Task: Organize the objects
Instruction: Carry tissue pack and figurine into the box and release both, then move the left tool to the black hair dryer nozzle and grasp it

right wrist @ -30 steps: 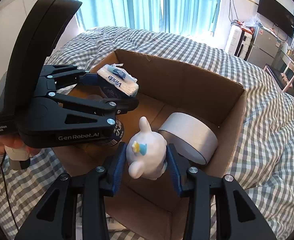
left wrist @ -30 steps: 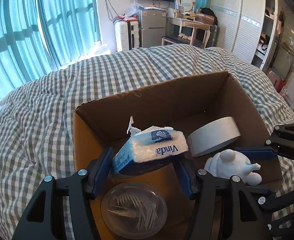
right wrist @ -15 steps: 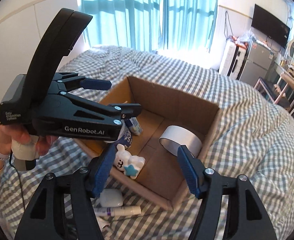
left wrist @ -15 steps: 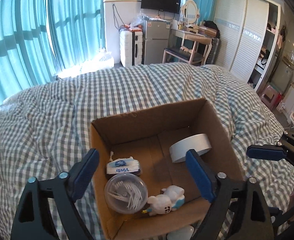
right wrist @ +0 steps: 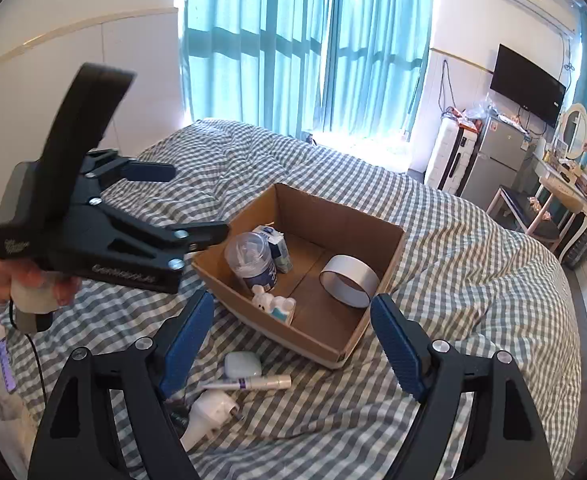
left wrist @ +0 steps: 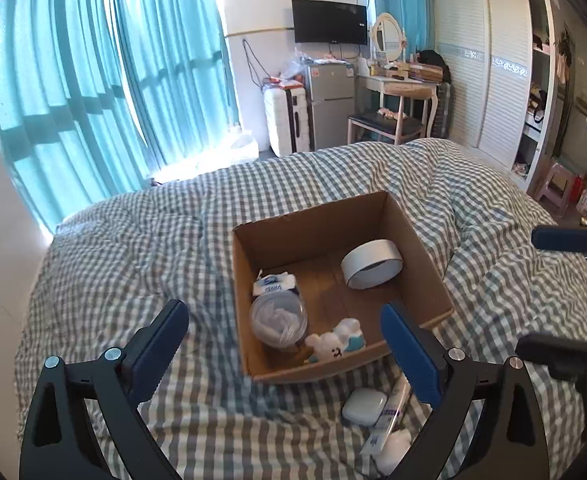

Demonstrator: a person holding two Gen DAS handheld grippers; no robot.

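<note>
Brown cardboard box (left wrist: 427, 258): holds four items, white tape roll (left wrist: 371, 263) among them.
Right view only: white plug (right wrist: 209, 414) on checked bedspread (right wrist: 453, 248).
Left gripper (left wrist: 283, 338), right gripper (right wrist: 291, 330): jaws just opened wide, empty.

A bed (left wrist: 133, 264) covered in rumpled grey-and-white checked fabric carries an open brown cardboard box (left wrist: 423, 258), with a small white rounded case (right wrist: 242, 363), a slim white tube (right wrist: 253, 383) and a white plug (right wrist: 209, 410) lying just beside it.
</note>
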